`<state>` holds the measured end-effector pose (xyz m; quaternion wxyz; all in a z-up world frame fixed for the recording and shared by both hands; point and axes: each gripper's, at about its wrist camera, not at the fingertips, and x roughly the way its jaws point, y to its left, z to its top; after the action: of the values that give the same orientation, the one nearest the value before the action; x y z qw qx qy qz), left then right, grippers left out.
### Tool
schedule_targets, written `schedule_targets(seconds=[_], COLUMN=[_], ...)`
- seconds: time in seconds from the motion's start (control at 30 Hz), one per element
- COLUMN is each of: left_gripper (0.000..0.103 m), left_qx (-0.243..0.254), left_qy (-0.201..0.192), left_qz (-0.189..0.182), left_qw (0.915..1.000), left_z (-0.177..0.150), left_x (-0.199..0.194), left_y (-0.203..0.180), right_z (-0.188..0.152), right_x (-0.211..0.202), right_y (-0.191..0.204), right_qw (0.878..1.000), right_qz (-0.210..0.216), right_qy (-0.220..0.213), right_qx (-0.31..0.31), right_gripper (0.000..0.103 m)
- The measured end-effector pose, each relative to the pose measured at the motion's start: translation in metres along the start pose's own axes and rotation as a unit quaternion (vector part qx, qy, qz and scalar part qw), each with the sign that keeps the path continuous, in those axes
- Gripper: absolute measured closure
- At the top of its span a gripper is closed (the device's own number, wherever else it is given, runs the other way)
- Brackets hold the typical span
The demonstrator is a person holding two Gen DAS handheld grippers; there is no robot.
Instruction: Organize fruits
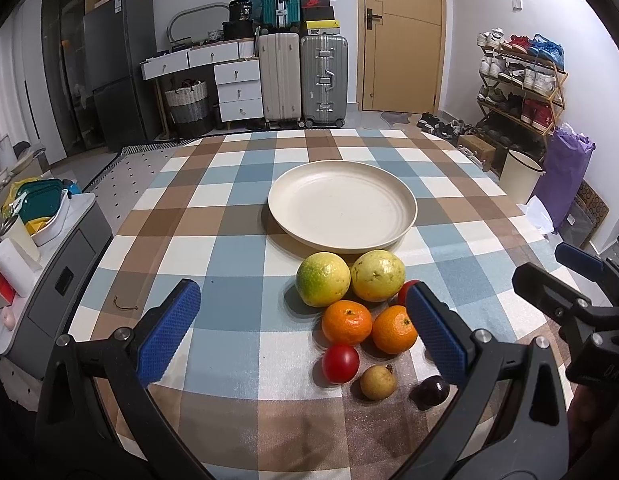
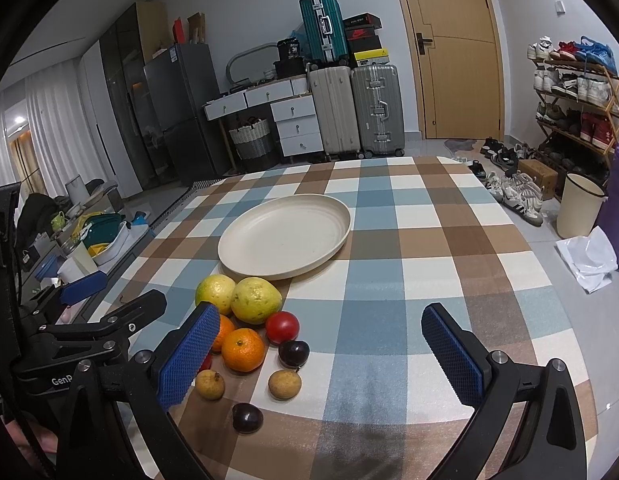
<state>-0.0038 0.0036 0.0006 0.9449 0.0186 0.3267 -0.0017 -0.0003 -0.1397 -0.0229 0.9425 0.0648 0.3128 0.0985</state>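
A cream plate (image 1: 341,176) (image 2: 253,248) sits empty in the middle of the checked tablecloth. In front of it lies a cluster of fruit: two yellow-green guavas (image 1: 323,279) (image 2: 255,300), two oranges (image 1: 346,322) (image 2: 243,350), red tomatoes (image 1: 340,364) (image 2: 282,327), brown longans (image 1: 378,382) (image 2: 284,385), and dark plums (image 1: 431,391) (image 2: 248,418). My left gripper (image 1: 305,330) is open and empty, hovering just left of and above the fruit. My right gripper (image 2: 321,354) is open and empty, to the right of the fruit.
The checked table (image 1: 213,248) ends close to the camera. A low cabinet with dishes (image 1: 49,240) stands to the left. Suitcases (image 1: 301,80), a door, a shoe rack (image 1: 521,80) and a bin (image 2: 577,210) stand beyond the table.
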Motion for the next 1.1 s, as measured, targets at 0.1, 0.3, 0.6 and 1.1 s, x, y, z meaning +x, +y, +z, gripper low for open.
schedule_targets(seconds=[0.1, 0.3, 0.6, 1.1], left_gripper=[0.001, 0.001, 0.001, 0.001], left_qx=[-0.005, -0.010, -0.018, -0.019], left_qy=[0.001, 0.004, 0.013, 0.018], left_qz=[0.002, -0.007, -0.021, -0.046], left_qw=[1.0000, 0.9999, 0.9995, 0.9986], left_z=[-0.0018, -0.0044, -0.0050, -0.0060], left_x=[-0.0012, -0.0017, 0.0033, 0.0025], left_y=[0.0017, 0.0031, 0.0047, 0.0031], right_z=[0.0001, 0.0007, 0.0017, 0.0010], right_x=[0.0001, -0.0005, -0.0017, -0.0031], right_y=[-0.0003, -0.0008, -0.0020, -0.0020], right_qw=[1.000, 1.000, 1.000, 1.000], right_qz=[0.000, 0.000, 0.002, 0.003], right_qy=[0.000, -0.001, -0.004, -0.006], right_qx=[0.000, 0.003, -0.003, -0.002], right_gripper=[0.000, 0.000, 0.000, 0.000])
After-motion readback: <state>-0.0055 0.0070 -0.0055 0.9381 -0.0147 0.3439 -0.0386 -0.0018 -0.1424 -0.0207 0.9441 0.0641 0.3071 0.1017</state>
